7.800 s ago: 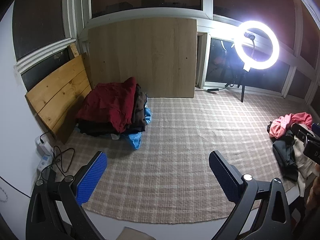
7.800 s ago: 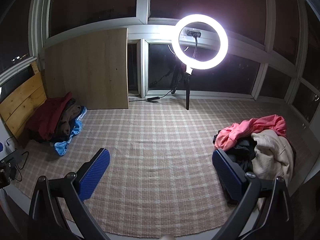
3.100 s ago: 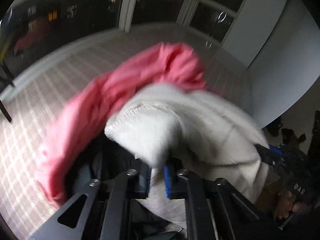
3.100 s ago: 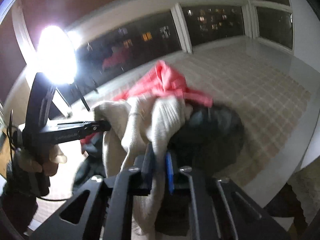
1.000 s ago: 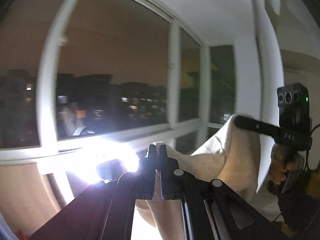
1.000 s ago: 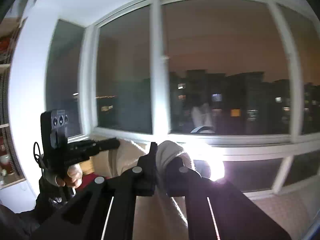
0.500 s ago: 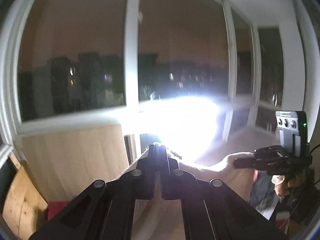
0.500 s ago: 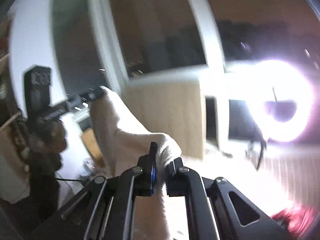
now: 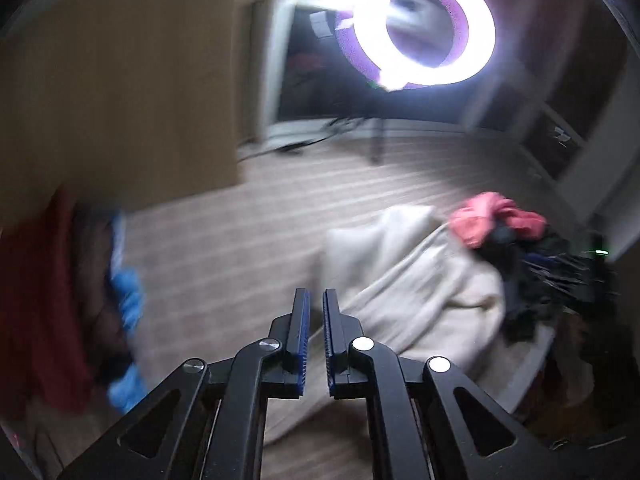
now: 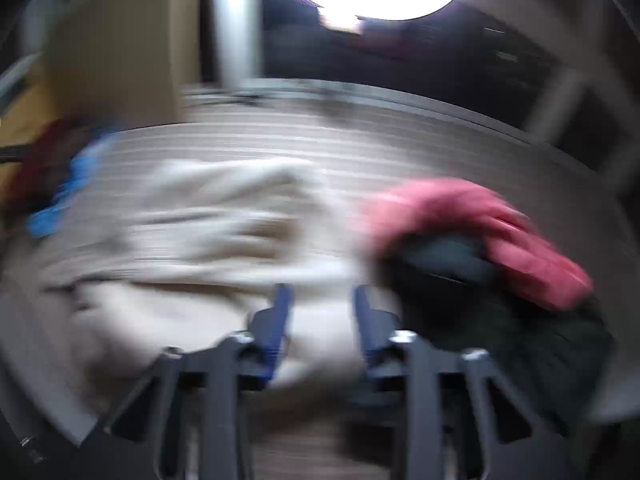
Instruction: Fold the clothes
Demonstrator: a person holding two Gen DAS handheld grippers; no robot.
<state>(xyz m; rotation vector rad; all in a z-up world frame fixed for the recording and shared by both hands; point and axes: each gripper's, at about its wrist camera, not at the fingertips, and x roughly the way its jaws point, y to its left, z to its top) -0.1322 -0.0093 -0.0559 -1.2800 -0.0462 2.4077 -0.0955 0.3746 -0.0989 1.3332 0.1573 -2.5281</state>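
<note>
A cream knit garment (image 9: 404,280) lies spread on the plaid rug; in the right wrist view it (image 10: 192,240) fills the blurred middle. My left gripper (image 9: 316,304) hovers above the rug at the garment's left edge, fingers nearly closed with a narrow gap and nothing between them. My right gripper (image 10: 320,300) is partly open above the garment's near edge, holding nothing. A pile with a pink garment (image 9: 492,220) and dark clothes (image 9: 536,276) lies right of the cream one, and it also shows in the right wrist view (image 10: 480,232).
A stack of folded clothes, red (image 9: 36,292) and blue (image 9: 128,308), sits at the left by a wooden board (image 9: 120,80). A lit ring light (image 9: 428,28) stands on a stand at the rug's far edge. Both views are motion-blurred.
Both grippers swung down from holding the cream garment up in the air. The garment now lies on the rug and both grippers have let go of it.
</note>
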